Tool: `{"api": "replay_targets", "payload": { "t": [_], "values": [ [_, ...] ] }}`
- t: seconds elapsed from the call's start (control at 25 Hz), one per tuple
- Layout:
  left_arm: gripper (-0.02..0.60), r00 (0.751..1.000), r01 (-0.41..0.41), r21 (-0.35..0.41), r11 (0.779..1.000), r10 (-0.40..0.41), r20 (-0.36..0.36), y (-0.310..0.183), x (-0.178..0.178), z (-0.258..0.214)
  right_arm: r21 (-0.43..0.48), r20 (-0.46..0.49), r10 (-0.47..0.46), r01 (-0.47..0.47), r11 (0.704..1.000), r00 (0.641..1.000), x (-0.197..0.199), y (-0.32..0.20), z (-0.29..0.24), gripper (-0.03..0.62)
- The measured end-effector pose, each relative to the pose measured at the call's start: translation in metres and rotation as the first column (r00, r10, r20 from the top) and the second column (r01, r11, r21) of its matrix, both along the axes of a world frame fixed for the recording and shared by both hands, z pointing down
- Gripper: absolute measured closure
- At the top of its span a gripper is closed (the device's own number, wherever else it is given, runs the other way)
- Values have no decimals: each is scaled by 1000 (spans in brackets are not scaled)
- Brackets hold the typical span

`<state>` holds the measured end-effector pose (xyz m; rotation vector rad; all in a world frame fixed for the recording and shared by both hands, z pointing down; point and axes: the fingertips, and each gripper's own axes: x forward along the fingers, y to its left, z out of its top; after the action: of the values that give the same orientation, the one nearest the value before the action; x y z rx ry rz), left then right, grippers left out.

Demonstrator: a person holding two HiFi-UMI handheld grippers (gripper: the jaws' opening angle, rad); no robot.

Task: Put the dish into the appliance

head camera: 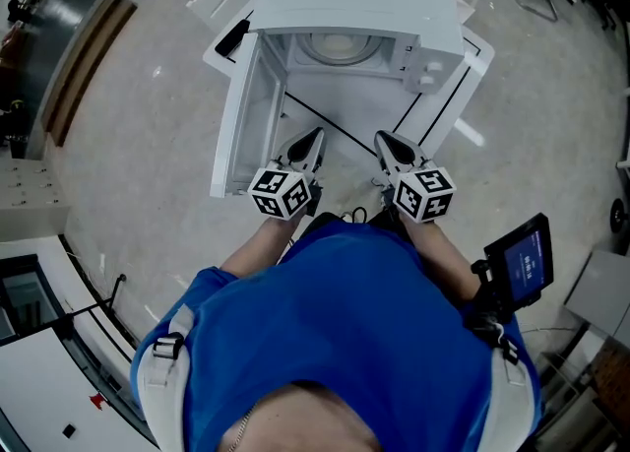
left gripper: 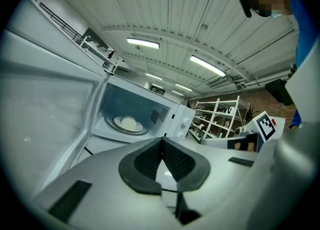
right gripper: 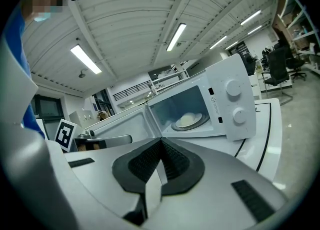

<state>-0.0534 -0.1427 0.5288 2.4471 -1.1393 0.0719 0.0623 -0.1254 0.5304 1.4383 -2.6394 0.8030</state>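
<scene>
Watching from beside the person, I judged the placing itself done, since the dish was already inside. What was left looked like closing up.

The table point(head camera: 364, 110) carried the microwave point(head camera: 359, 2), whose mouth faced the person. The door point(head camera: 241, 115) stood wide open on the microwave's left side, swung out toward the person, with its inner face turned to the gap in front of the mouth.

The dish point(left gripper: 129, 123) lay in the middle of the microwave's cavity. It was a pale plate with a pale mound on it, and I could not tell what the mound was. It sat flat, clear of the cavity walls.

The left gripper point(head camera: 315, 135) and the right gripper point(head camera: 384, 138) hung side by side in front of the microwave, short of its mouth and close to the person's body. Both pointed toward the cavity. The left one was nearer the door and the right one nearer the microwave's knob panel.

Each had its jaws pressed together with nothing between them, so neither held the dish. The dish lay well apart from both, deeper in the microwave than either tip reached.

As I saw it, the next move called for the left gripper to go round to the door's outer face. It would then need to push the door across to the microwave's front until it latched. Closed jaws would do for that push, as long as the tip met the door near its free edge and not near the hinge.
</scene>
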Motion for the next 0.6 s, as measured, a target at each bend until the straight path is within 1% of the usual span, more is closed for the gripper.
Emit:
{"api": "replay_targets", "payload": {
  "t": [0.16, 0.36, 0.6],
  "values": [
    [574, 1000, -20, 6, 1000, 20, -10, 9, 2, -4, 12, -16, 16, -16, 1000, 1000, -1, 7, -1, 594],
    [574, 999, -32, 13, 999, 32, -26, 28, -10, -5, 15, -27, 33, -33, 999, 999, -13, 27, 1, 594],
    [574, 999, -36, 28, 999, 36, -28, 32, -17, -12, 34, -31, 38, -37, 999, 999, -19, 30, -6, 594]
  ]
}}
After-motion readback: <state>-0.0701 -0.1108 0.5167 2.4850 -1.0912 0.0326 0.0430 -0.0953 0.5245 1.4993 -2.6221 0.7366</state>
